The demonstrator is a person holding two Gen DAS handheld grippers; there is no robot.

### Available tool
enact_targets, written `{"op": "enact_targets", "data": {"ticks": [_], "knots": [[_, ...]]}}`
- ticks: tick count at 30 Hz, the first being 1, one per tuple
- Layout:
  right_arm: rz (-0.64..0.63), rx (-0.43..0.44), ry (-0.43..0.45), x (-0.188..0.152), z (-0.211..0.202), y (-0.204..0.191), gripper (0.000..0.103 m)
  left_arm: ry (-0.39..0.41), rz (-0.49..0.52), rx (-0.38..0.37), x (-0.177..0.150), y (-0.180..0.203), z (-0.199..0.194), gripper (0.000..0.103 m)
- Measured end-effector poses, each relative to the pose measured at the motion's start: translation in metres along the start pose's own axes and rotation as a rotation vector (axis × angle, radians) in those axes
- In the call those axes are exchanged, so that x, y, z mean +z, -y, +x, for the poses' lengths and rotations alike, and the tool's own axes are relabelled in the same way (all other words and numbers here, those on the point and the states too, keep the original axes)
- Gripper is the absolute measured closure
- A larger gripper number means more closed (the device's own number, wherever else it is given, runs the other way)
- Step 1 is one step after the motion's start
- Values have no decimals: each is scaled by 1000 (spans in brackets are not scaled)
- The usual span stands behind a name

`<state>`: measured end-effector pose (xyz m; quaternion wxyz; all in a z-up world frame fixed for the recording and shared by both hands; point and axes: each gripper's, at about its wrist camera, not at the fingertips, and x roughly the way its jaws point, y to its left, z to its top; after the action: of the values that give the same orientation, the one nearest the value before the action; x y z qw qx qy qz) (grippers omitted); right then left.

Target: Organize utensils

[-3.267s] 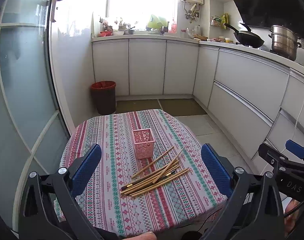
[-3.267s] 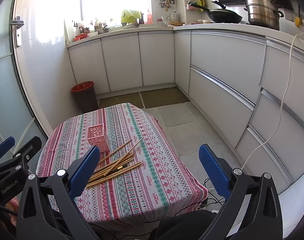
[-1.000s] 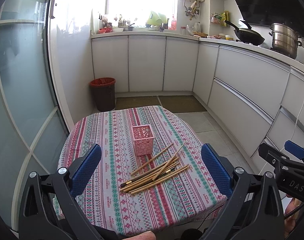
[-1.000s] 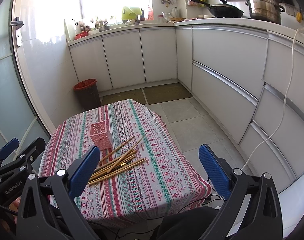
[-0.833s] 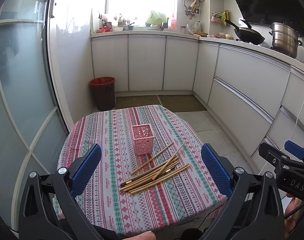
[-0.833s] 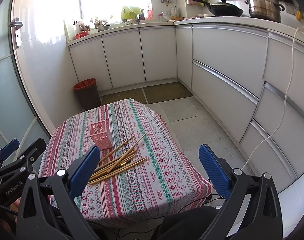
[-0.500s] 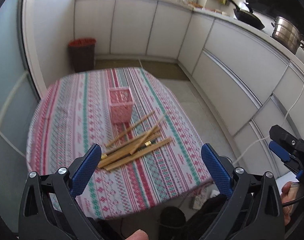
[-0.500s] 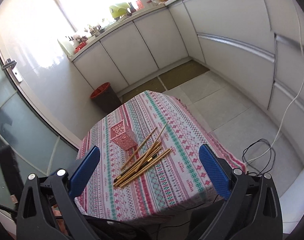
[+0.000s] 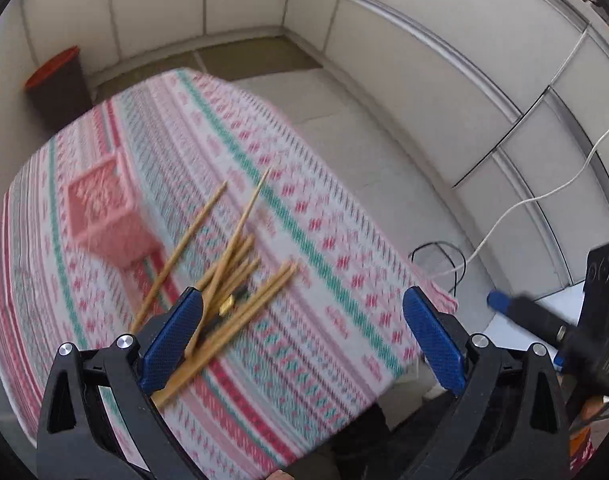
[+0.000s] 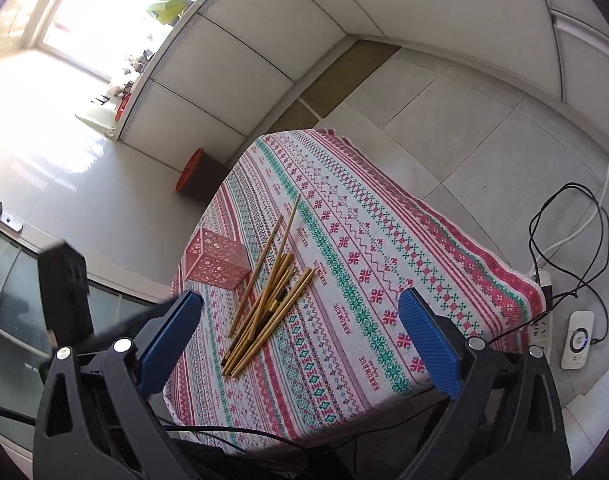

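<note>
Left hand-held gripper [image 9: 304, 332] nearest the lens, blue pads spread wide, nothing between them; it hangs above the near edge of the tabletop [image 9: 336, 344], view motion-blurred; right hand-held gripper [image 10: 300, 336] likewise spread wide and empty, above the near edge of the same tabletop, view sharp.

Tabletop draped in a red, green and white patterned tablecloth [image 10: 368, 264]; chopsticks [image 10: 270, 304] lie loose on it in a crossed heap near the middle, a dark one among the wooden ones; none is in the holder; in the left view the heap's near ends pass behind the left pad [image 9: 172, 340].

Just beyond the heap, to its left, the pink holder [image 10: 218, 260], square and perforated, upright on the cloth; whether a chopstick touches its side cannot be told.

Past the tabletop, tiled floor; a white power strip [image 10: 542, 308] with black cables to the right; a dark bin with red rim [image 10: 196, 174] against the white cabinets [image 10: 240, 60]; bright window [image 10: 104, 8] farthest.
</note>
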<state>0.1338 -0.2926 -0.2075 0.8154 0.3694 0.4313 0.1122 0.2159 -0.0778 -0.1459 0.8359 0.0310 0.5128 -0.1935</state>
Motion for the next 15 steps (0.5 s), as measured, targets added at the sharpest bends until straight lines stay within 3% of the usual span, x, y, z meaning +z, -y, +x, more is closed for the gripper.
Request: {"op": "enact_targets", "data": {"ticks": [2, 3, 4, 6, 9, 10, 11, 15], "knots": [[15, -23, -17, 2, 9, 10, 7, -25, 119, 70, 32, 4, 35, 7], [33, -26, -40, 5, 15, 15, 7, -127, 158, 109, 45, 1, 63, 7], [56, -6, -61, 6, 20, 20, 7, -197, 143, 143, 53, -8, 85, 7], [85, 22, -84, 11, 26, 27, 7, -209, 89, 138, 70, -28, 111, 12], [123, 47, -122, 15, 36, 35, 7, -230, 15, 147, 91, -58, 138, 38], [137, 58, -136, 16, 40, 37, 7, -242, -4, 154, 96, -64, 144, 54], [148, 65, -146, 16, 43, 40, 7, -252, -6, 164, 101, -69, 150, 61], [166, 99, -177, 17, 52, 41, 7, -272, 25, 237, 109, -73, 160, 63]]}}
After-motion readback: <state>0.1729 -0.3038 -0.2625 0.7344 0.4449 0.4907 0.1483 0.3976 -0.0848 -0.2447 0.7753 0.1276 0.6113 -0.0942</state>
